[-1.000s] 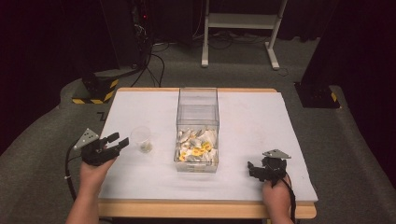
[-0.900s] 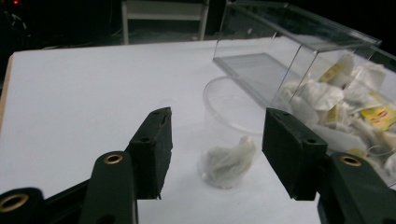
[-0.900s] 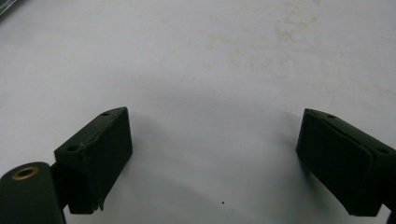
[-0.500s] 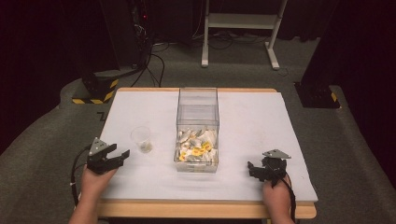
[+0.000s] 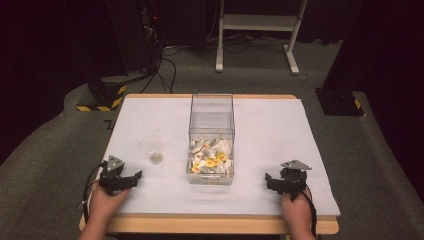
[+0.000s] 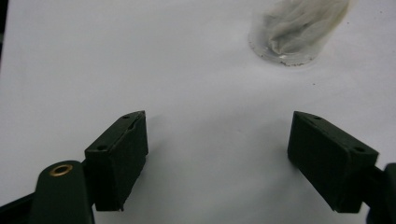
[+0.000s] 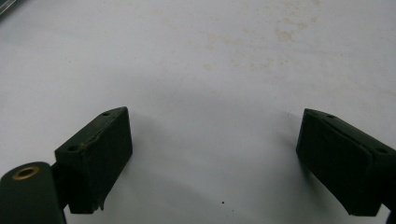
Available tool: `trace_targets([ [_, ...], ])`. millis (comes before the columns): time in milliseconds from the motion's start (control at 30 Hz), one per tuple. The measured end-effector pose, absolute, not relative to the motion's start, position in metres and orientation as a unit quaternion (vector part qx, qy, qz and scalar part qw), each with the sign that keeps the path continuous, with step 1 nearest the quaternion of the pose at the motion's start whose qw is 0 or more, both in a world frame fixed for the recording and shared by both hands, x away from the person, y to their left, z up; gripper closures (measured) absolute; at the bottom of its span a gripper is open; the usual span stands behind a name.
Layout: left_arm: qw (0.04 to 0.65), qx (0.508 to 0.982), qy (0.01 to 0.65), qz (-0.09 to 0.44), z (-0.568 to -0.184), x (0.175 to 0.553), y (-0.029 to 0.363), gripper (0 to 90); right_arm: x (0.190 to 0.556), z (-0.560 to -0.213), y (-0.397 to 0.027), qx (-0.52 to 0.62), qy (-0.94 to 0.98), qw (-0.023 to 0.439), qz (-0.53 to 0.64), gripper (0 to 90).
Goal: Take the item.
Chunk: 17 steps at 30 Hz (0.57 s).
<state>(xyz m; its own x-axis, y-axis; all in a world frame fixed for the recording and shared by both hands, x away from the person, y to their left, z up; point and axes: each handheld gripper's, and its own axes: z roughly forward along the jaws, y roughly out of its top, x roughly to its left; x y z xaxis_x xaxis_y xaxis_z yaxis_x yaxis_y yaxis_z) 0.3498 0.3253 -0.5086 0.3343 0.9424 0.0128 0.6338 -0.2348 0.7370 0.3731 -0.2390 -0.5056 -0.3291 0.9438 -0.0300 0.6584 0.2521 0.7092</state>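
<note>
The small clear plastic cup (image 5: 151,149) stands upright on the white table (image 5: 280,130), mouth up, just ahead of the left gripper (image 5: 131,179) and a bit toward the clear bin (image 5: 211,137). In the left gripper view the cup (image 6: 299,29) is cut off at the top edge – something pale and crumpled sits in its bottom, can't make out what.

Left gripper's jaws have just been opening and stand wide apart with nothing between them, only bare tabletop. Right gripper (image 5: 271,181) rests near the table's front right, jaws equally wide and holding nothing.

The bin stands between the 2 grippers – its white and yellow pieces (image 5: 210,157) are too small to identify.
</note>
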Motion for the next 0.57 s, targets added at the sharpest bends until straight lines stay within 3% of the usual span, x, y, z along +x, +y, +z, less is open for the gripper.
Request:
trace_targets([
  [567, 0.324, 0.747, 0.529, 0.238, -0.5087, 0.3493, 0.3247, 18.8, 0.373, -0.5052, -0.2393, 0.53, 0.756, 0.233, 0.305, 10.7],
])
